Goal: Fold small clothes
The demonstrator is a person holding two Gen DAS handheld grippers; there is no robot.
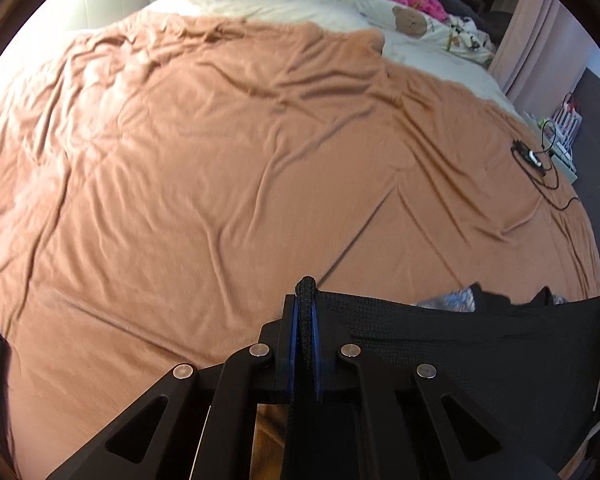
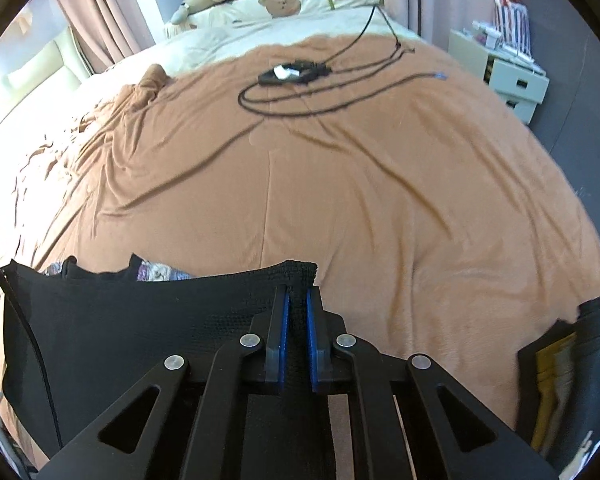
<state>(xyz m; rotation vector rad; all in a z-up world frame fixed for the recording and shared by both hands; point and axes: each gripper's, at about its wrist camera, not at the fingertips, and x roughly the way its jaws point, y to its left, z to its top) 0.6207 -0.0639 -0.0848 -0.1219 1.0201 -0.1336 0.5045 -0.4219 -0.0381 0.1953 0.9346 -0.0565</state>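
Left wrist view: at 6 o'clock the left gripper [image 1: 305, 312] has its blue pads [image 1: 293, 344] pressed together on a bunched corner of a black knit garment [image 1: 480, 356]. The cloth runs from there toward 3 o'clock as a stretched top edge. In the right wrist view the right gripper [image 2: 296, 300] is clamped on the other top corner of the garment [image 2: 140, 320], which spreads toward 9 o'clock. So the garment hangs between the two tools, at the near edge of the bed.

Just behind the stretched edge, small patterned clothes [image 2: 160, 272] lie on the orange blanket [image 1: 220, 160]. Farther, toward 1 o'clock in the left view, a black cable with a small device [image 1: 532, 158] rests on the blanket. At 12 o'clock, a bear-face cushion [image 2: 280, 3] and plush toys are at the far end.

To do this step well, I think both tools should keep equal height and tension, carry the cloth forward over the free blanket, and lower it flat, away from the patterned clothes and the cable. Uneven pull may slip a corner.
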